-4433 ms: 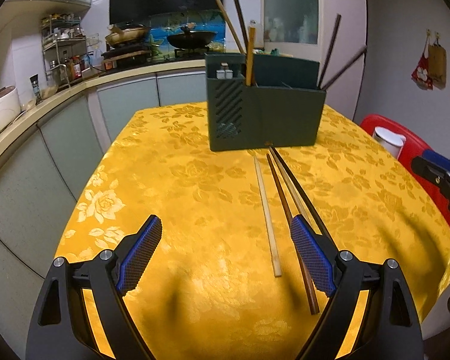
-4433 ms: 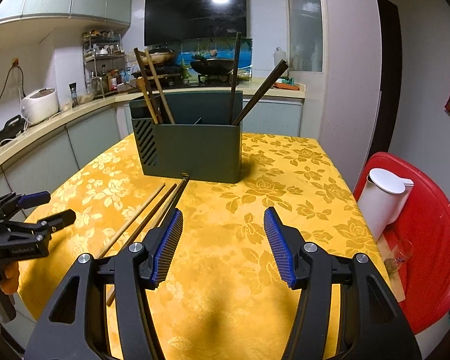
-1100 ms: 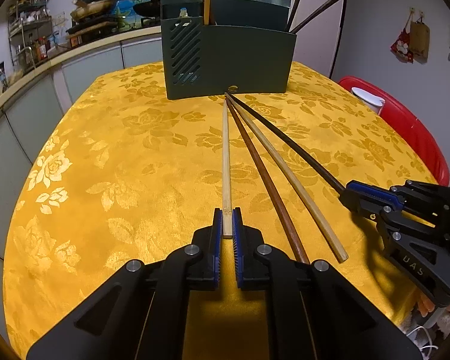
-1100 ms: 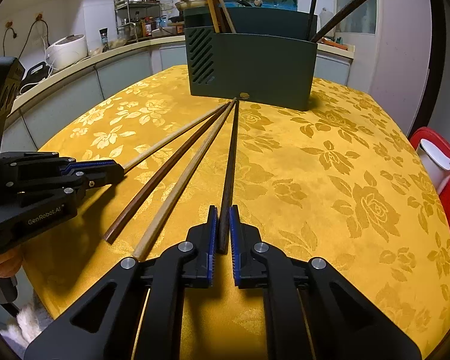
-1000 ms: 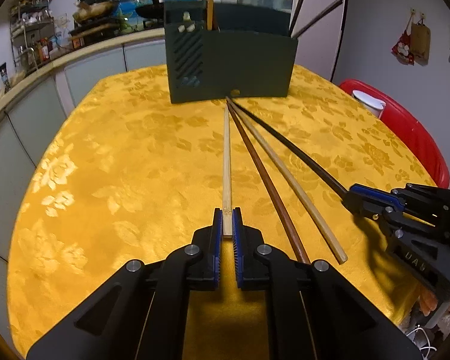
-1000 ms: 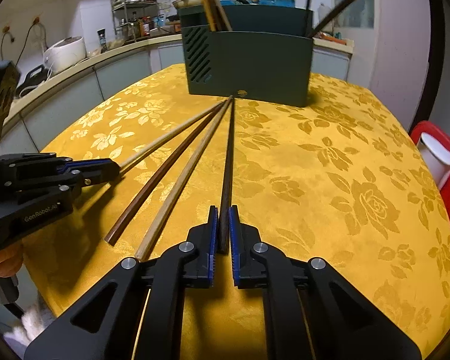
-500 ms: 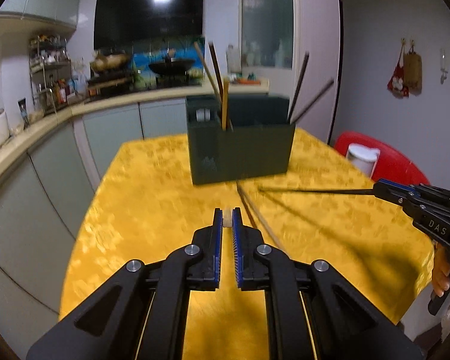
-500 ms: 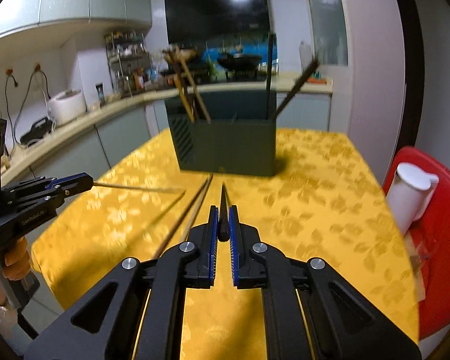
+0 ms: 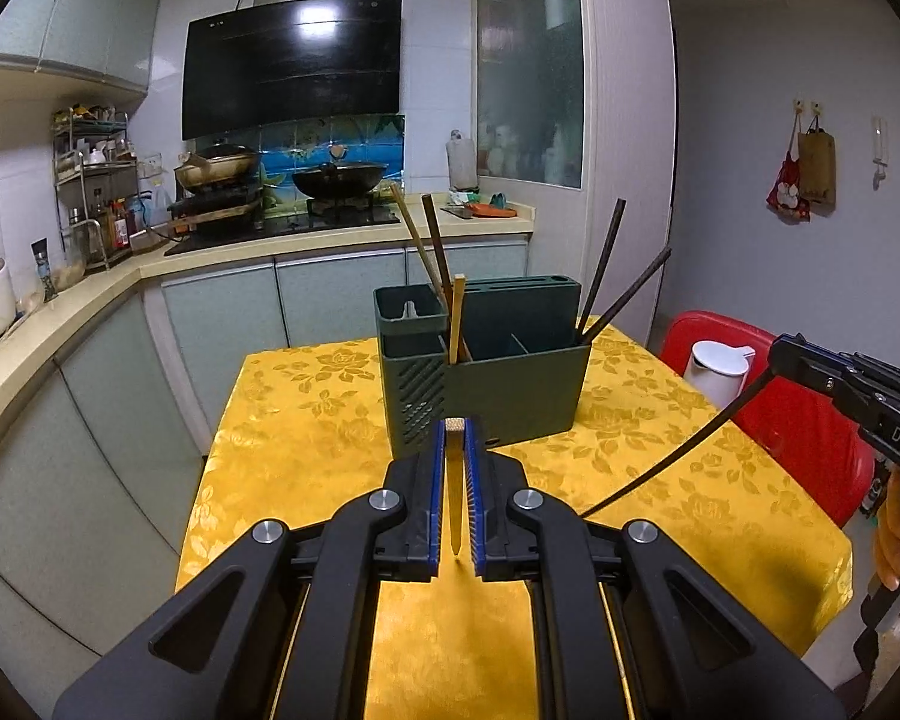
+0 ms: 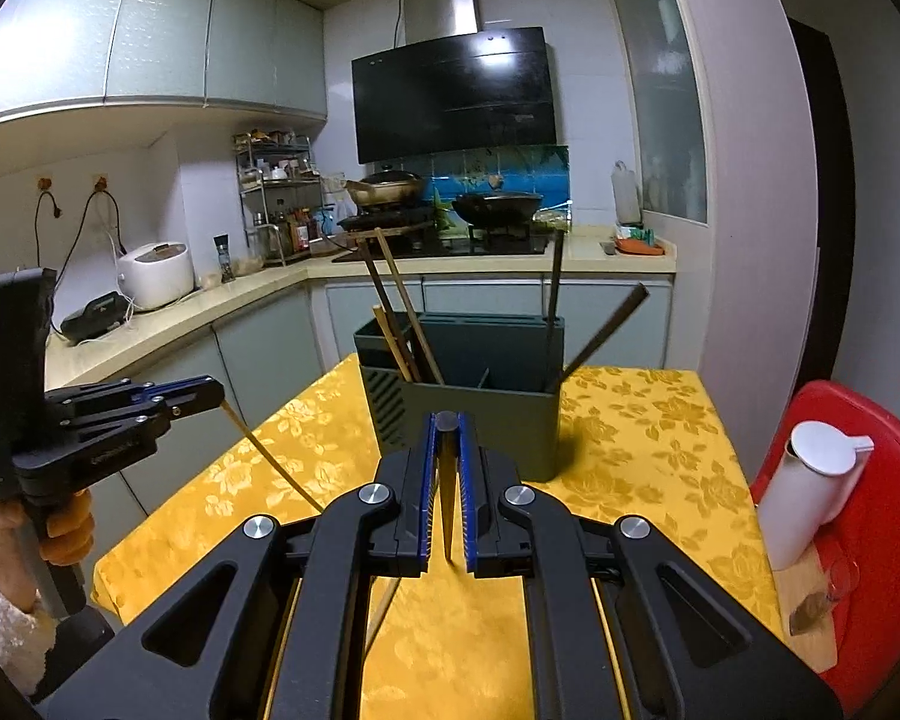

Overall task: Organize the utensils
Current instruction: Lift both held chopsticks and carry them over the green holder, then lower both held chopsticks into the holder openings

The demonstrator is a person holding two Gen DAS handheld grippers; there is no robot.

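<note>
Clamping a pale chopstick [image 9: 454, 495], the left tool [image 9: 455, 468] holds it tip-down above the yellow surface [image 9: 306, 420]; the right tool [image 10: 447, 468] pinches a dark chopstick [image 10: 447, 498] likewise. Beyond stands the green holder [image 9: 510, 384].

White letters "DAS" on the right gripper [image 9: 774, 354] body

The left gripper [image 9: 456, 480] is hiding the lower length of its pale chopstick [image 9: 455, 483], while the green holder's [image 10: 480, 414] front wall is concealing the standing chopsticks' [image 10: 399, 324] lower ends.
</note>
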